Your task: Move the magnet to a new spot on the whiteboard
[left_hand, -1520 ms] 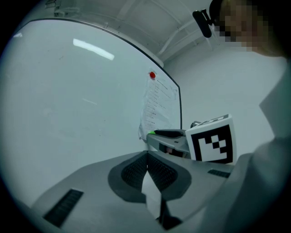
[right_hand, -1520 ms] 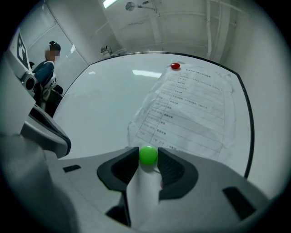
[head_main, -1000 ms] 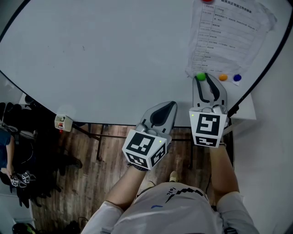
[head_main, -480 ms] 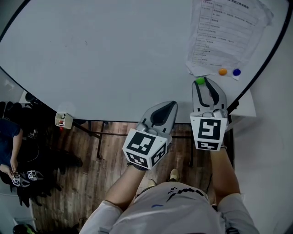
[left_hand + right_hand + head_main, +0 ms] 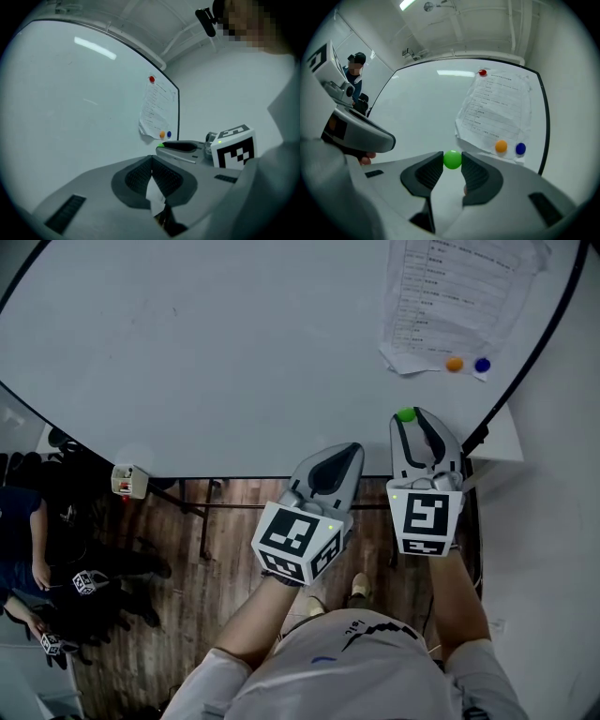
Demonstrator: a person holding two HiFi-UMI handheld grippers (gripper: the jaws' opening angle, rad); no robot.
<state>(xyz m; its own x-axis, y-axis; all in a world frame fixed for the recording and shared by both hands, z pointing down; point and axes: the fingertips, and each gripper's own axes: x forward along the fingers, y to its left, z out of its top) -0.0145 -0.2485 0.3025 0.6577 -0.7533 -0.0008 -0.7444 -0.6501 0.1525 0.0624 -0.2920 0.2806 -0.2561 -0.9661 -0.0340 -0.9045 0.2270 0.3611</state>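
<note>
The whiteboard (image 5: 234, 352) fills the upper part of the head view. A small green round magnet (image 5: 406, 415) (image 5: 452, 159) is pinched between the jaws of my right gripper (image 5: 411, 420) (image 5: 452, 160), which is shut on it near the board's lower right edge, below the sheet of paper (image 5: 450, 296). Whether the magnet touches the board I cannot tell. An orange magnet (image 5: 454, 364) and a blue magnet (image 5: 482, 365) hold the paper's lower corner; a red magnet (image 5: 482, 73) holds its top. My left gripper (image 5: 349, 456) (image 5: 151, 161) is shut and empty, left of the right one.
The board's dark frame (image 5: 525, 371) runs down the right side. A small box (image 5: 128, 482) sits at the board's lower left edge. Stand bars (image 5: 202, 521) cross the wooden floor (image 5: 187, 615). A person (image 5: 37, 559) with marker cubes is at far left.
My right gripper has drawn the green magnet away from the paper's lower corner, down toward the board's bottom edge. The left gripper has stayed put.
</note>
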